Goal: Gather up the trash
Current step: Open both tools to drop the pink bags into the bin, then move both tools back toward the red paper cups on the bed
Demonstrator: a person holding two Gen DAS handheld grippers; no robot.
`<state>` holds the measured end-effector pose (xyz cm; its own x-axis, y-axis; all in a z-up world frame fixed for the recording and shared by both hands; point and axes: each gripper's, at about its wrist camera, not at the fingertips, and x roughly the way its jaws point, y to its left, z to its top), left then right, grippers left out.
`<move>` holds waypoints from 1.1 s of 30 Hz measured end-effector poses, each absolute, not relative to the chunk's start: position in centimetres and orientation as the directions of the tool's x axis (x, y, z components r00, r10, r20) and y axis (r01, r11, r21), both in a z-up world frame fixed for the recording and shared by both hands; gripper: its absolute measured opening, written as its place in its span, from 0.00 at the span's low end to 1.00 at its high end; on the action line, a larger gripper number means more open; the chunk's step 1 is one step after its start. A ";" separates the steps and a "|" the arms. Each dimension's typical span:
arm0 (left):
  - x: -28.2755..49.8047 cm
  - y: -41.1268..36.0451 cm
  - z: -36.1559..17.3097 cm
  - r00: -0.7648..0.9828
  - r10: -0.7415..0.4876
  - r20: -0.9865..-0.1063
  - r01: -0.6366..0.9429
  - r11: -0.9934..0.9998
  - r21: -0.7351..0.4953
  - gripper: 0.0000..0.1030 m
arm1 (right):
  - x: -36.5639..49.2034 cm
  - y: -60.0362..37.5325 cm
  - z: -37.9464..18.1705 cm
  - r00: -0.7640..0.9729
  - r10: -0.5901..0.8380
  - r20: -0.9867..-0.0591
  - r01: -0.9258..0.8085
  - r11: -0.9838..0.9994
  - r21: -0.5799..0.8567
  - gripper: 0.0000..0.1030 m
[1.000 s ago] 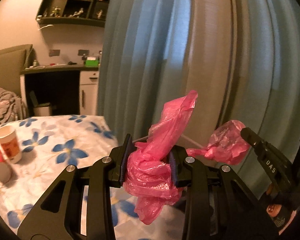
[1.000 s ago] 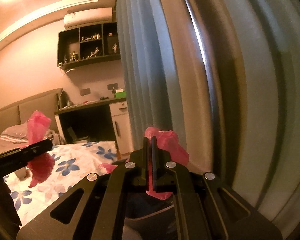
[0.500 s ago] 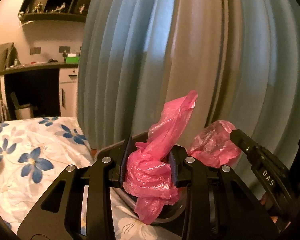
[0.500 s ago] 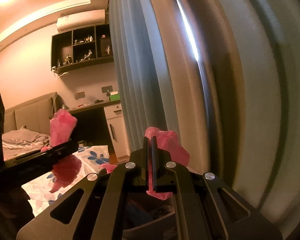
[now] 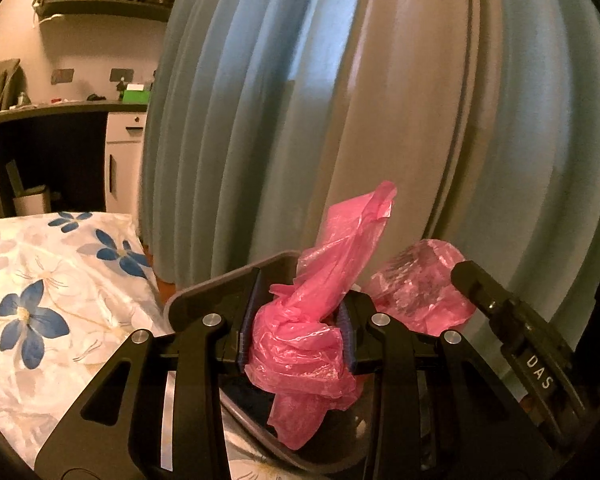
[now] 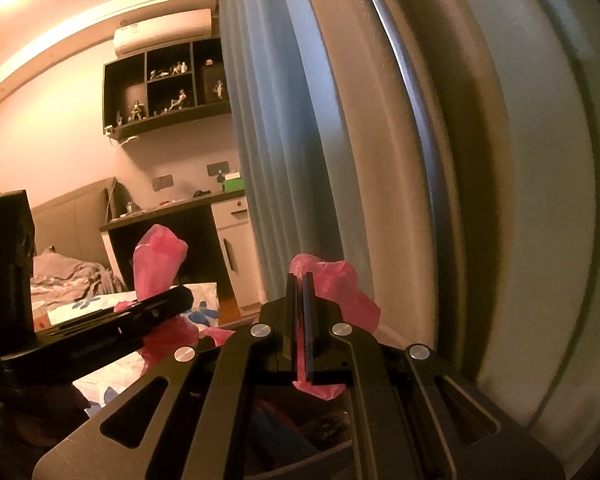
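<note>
Starting off to the left of the left gripper (image 5: 298,326): there's a bed (image 5: 40,304) with a white cover printed with blue flowers, and further back a dark desk (image 5: 60,110) with a white cabinet (image 5: 122,160) beside it and a small bin (image 5: 30,202) tucked under the desk. Up on the wall above that is a dark shelf (image 5: 104,4) with little figurines.

The left gripper is clamped on a bunched-up pink plastic bag (image 5: 312,344). The wad sits squeezed between the two blue pads, one twisted tail sticks up past the fingertips and another bit hangs down below them. Right under and just ahead of the gripper is the dark rim of a trash bin (image 5: 220,284), so the bag is hovering over its opening. The bin stands between the bed edge and the curtain (image 5: 380,120), which fills everything ahead.

To the right of the left gripper is the right gripper (image 6: 299,326), coming in from the side. Its fingers are pinched tight together with a thin bit of pink plastic (image 6: 336,292) caught between them; most of that piece bulges out on the far right side of the fingers and a small flap pokes out underneath. From the right wrist view, the bin's inside is right below it with some dark stuff in there, can't make out what.
</note>
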<state>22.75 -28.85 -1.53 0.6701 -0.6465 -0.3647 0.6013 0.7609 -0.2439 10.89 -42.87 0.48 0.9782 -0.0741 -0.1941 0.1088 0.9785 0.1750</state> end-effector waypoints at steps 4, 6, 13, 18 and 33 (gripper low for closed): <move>23.4 -29.2 -1.9 0.661 -0.654 -0.368 0.605 0.755 -0.253 0.33 | 11.6 -43.0 0.0 0.976 -0.059 -0.208 0.099 0.977 0.188 0.03; 23.6 -29.4 -2.1 0.655 -0.658 -0.372 0.608 0.751 -0.257 0.33 | 11.8 -43.1 -0.2 0.976 -0.055 -0.212 0.096 0.977 0.191 0.03; 24.4 -30.0 -2.9 0.626 -0.681 -0.381 0.620 0.730 -0.287 0.35 | 12.9 -43.1 -0.4 0.971 -0.039 -0.235 0.086 0.977 0.193 0.03; 25.2 -30.0 -3.8 0.603 -0.687 -0.405 0.611 0.725 -0.318 0.61 | 13.4 -43.3 -0.9 0.964 -0.045 -0.263 0.098 0.977 0.192 0.05; 24.0 -22.9 -4.6 0.763 -0.484 -0.427 0.362 0.869 -0.338 0.94 | 11.8 -43.2 -0.4 0.969 -0.050 -0.242 0.108 0.967 0.231 0.60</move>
<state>24.04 -22.89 -4.60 0.7634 -0.4843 -0.4273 0.3620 0.8688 -0.3379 11.82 -43.21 -0.41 0.9689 -0.0500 -0.2421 0.1077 0.9670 0.2310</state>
